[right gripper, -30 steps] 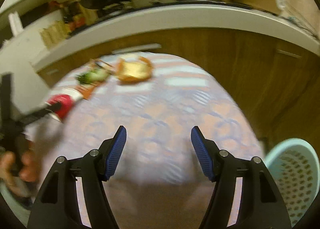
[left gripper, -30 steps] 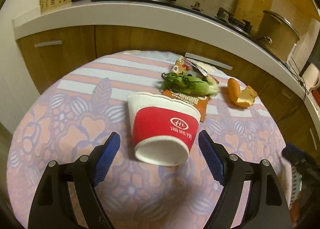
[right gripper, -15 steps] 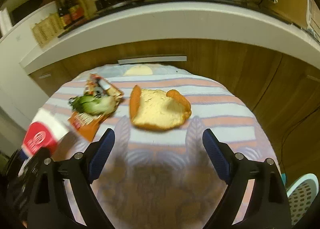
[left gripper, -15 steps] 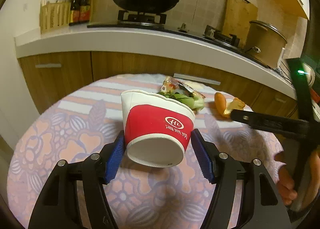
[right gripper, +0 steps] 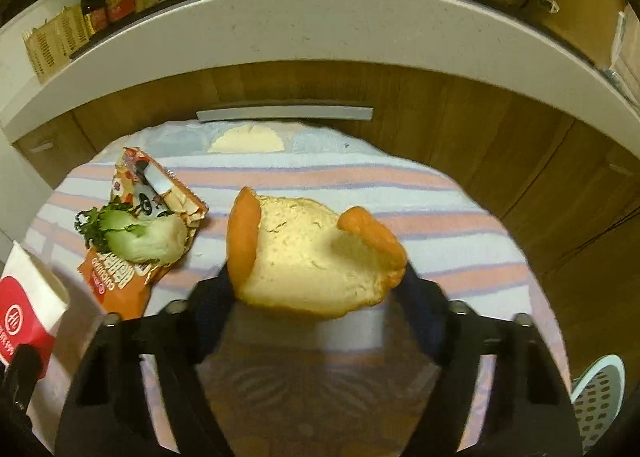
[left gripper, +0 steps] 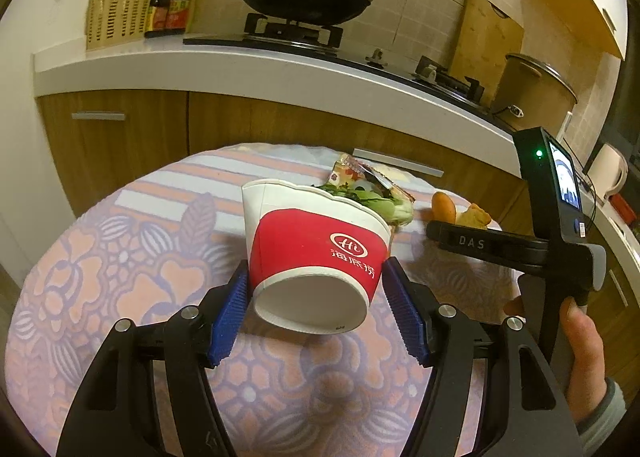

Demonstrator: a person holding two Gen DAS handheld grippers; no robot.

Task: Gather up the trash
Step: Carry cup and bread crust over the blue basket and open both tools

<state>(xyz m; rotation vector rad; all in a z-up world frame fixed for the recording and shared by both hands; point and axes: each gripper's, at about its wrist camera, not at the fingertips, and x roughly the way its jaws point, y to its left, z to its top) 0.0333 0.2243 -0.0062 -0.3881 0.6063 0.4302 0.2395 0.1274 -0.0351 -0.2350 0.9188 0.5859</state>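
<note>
The left tool [left gripper: 316,311] has its blue ribbed pads pressed against the two sides of a red-and-white paper noodle cup [left gripper: 316,253], which hangs tilted between them with its white base toward the camera and looks clear of the round bench under a pink and lilac flowered cloth [left gripper: 120,277]. The right tool [right gripper: 316,289] is blurred; its jaws are closing on a large piece of orange citrus peel with pale pith [right gripper: 312,253] that lies between them on the bench, and whether the pads already press on it cannot be told. Just beyond the left tool's cup, and ahead to the left of the right tool, a wilted green leafy vegetable scrap [right gripper: 132,235] rests on a torn orange foil snack wrapper [right gripper: 148,225]. A pale blue perforated plastic basket [right gripper: 600,397] shows low at the right tool's right, off the bench edge. The step in hand appears to be a double pick-up: cup secured on one side, peel being taken on the other. The next move likely calls for the right tool to finish pinching the curled peel firmly enough that it does not slip, then for both loads to be carried over to the basket, which is probably the bin, keeping the cup's tilt modest in case anything is inside.
</note>
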